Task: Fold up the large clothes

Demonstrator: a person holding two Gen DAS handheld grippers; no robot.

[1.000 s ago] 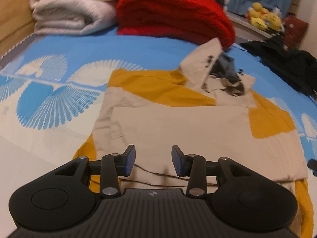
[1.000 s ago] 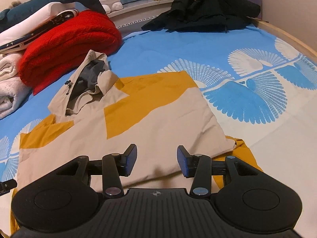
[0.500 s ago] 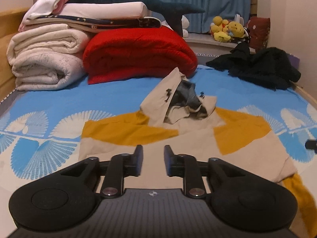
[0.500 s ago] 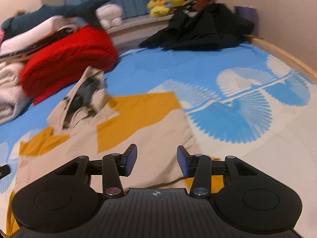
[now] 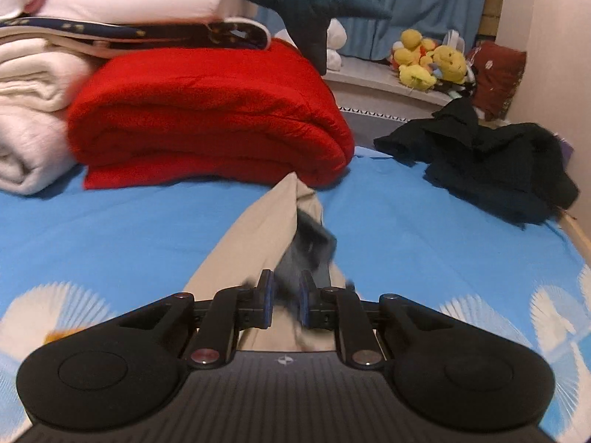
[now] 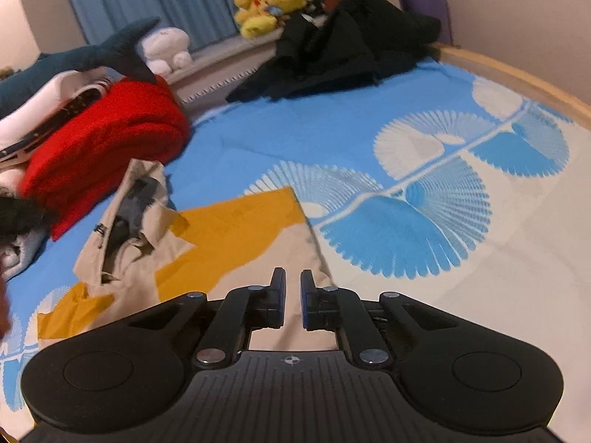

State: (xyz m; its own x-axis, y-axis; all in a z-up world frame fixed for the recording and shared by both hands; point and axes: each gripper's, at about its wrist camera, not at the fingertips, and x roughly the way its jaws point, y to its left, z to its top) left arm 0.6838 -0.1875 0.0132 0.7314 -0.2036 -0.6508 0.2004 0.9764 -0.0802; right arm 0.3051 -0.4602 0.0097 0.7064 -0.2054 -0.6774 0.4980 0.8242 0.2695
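A beige and mustard-yellow jacket point(image 6: 229, 243) lies partly folded on the blue patterned bedspread point(image 6: 369, 140), its hood point(image 6: 129, 217) pointing toward the red blanket. In the left wrist view the hood point(image 5: 258, 236), beige outside and dark grey inside, lies right in front of my left gripper point(image 5: 284, 301), whose jaws are narrowed to a small gap at the hood's base; nothing clearly sits between them. My right gripper point(image 6: 292, 301) hovers over the jacket's right edge with its jaws nearly closed and nothing visibly between them.
A folded red blanket point(image 5: 207, 118) and white blankets point(image 5: 29, 110) with a plush shark point(image 5: 306, 3) on top are stacked at the head of the bed. A black garment pile point(image 5: 491, 166) lies at the far right. Yellow plush toys point(image 5: 428, 62) sit on the ledge. A wooden bed edge point(image 6: 517, 77) runs along the right.
Both grippers have narrowed from wide open to nearly shut. The left gripper has moved forward over the jacket to the hood. The right has shifted toward the jacket's right edge.
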